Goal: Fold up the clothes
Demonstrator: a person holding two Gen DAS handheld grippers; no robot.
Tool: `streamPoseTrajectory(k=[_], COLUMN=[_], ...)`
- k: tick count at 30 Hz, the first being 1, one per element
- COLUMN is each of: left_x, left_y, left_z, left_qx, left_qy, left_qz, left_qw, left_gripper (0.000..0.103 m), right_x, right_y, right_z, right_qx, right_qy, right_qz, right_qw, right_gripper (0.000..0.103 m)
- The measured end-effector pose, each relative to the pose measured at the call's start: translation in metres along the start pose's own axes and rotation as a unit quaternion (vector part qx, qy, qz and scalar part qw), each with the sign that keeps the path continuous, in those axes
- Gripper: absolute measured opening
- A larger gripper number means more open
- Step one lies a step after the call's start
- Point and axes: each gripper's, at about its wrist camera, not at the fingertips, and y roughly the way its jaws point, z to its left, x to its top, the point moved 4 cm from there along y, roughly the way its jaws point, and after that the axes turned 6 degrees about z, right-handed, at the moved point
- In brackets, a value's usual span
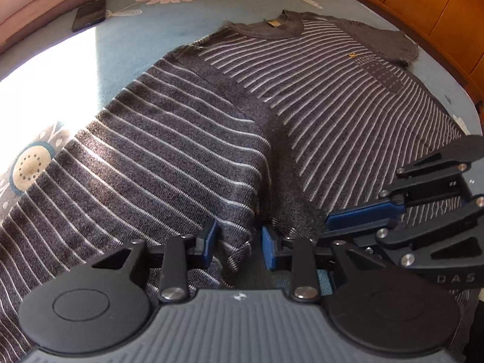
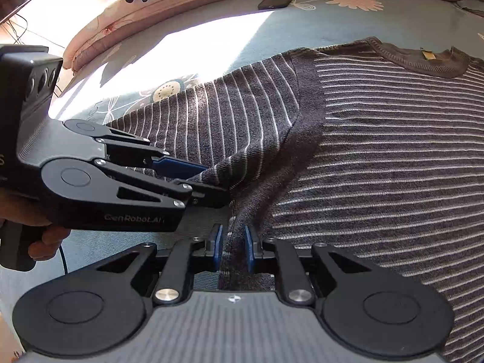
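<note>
Okay, I've got the striped sweater [image 1: 317,96] lying flat on the blue floral bedsheet [image 1: 121,51], neckline [image 1: 272,27] at the far end, tan label visible inside the collar. Left sleeve [image 1: 157,157] is spread out to the side, partly in a hard patch of sunlight.

Left gripper [image 1: 239,242]: jaws narrow, blue pads [image 1: 211,236] closed on a bunched fold of the knit at the sleeve's lower edge, near the armpit seam. Fabric is pinched up between them in both views.

Right gripper [image 2: 233,242]: jaws narrower yet, clamped on a thin vertical pleat of the same sweater, just beside the left one. From the right wrist cam, I see the left gripper coming in from the left with its tips on the cloth right above my right fingers. From the left wrist cam, the right gripper [image 1: 360,214] enters from the right edge, tips down at the fabric.

Both tools point steeply down at the bed. A person's hand [image 2: 45,236] is wrapped on the left gripper's handle.

Dark phone [image 1: 89,14] sits on the sheet well apart from the sweater, near the pink quilt [image 2: 127,21]. Wooden headboard [image 1: 423,9] behind the far shoulder.
</note>
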Motion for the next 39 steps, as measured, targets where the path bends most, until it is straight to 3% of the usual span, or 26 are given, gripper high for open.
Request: streamPoseTrajectory(k=[5, 8, 10, 11, 13, 15, 17, 19, 21, 25, 27, 30, 34, 36, 39], left_x=[0.000, -0.002, -0.006, -0.008, -0.014, -0.026, -0.041, -0.051, -0.058, -0.063, -0.058, -0.047, -0.038, -0.033, -0.025], left_y=[-0.030, -0.046, -0.050, -0.052, -0.053, -0.050, -0.039, -0.029, -0.020, -0.011, -0.008, -0.008, -0.013, -0.013, -0.008], left_z=[-0.003, -0.012, -0.015, -0.016, -0.011, -0.004, 0.004, 0.011, 0.018, 0.023, 0.021, 0.021, 0.032, 0.031, 0.022], left_qx=[-0.020, 0.020, 0.022, 0.019, -0.020, -0.093, -0.148, -0.132, -0.096, -0.119, -0.130, -0.105, -0.110, -0.115, -0.103], left_qy=[-0.016, 0.012, 0.004, -0.011, -0.093, -0.196, -0.295, -0.344, -0.368, -0.387, -0.373, -0.350, -0.347, -0.326, -0.268], left_qz=[-0.041, -0.055, -0.056, -0.054, -0.045, -0.048, -0.058, -0.072, -0.096, -0.159, -0.183, -0.211, -0.240, -0.239, -0.222], left_qw=[0.9988, 0.9982, 0.9982, 0.9983, 0.9944, 0.9750, 0.9420, 0.9269, 0.9197, 0.9004, 0.9003, 0.9067, 0.8997, 0.9073, 0.9318], left_gripper=[0.032, 0.033, 0.032, 0.032, 0.029, 0.029, 0.032, 0.031, 0.031, 0.038, 0.042, 0.042, 0.044, 0.050, 0.050], right_x=[0.002, 0.003, 0.003, 0.002, 0.001, 0.001, 0.000, -0.001, -0.001, 0.000, 0.000, -0.001, -0.001, 0.000, 0.001], right_y=[-0.009, -0.014, -0.015, -0.016, -0.017, -0.018, -0.017, -0.017, -0.019, -0.023, -0.022, -0.021, -0.019, -0.018, -0.018], right_z=[-0.010, -0.014, -0.017, -0.017, -0.018, -0.017, -0.019, -0.020, -0.021, -0.022, -0.023, -0.025, -0.023, -0.021, -0.020], right_qx=[-0.008, -0.009, -0.007, -0.005, -0.002, -0.003, -0.003, -0.004, -0.007, -0.005, -0.008, -0.009, -0.007, -0.006, -0.003], right_qy=[0.003, -0.001, 0.000, 0.001, 0.003, 0.004, 0.009, 0.013, 0.013, 0.006, 0.004, 0.007, -0.003, -0.008, -0.009], right_qz=[-0.008, -0.014, -0.012, -0.013, -0.014, -0.016, -0.017, -0.019, -0.020, -0.025, -0.025, -0.022, -0.020, -0.020, -0.019], right_qw=[1.000, 1.000, 1.000, 1.000, 1.000, 1.000, 1.000, 1.000, 1.000, 1.000, 1.000, 1.000, 1.000, 1.000, 1.000], right_gripper=[0.018, 0.018, 0.018, 0.018, 0.018, 0.019, 0.019, 0.020, 0.019, 0.020, 0.020, 0.020, 0.020, 0.020, 0.020])
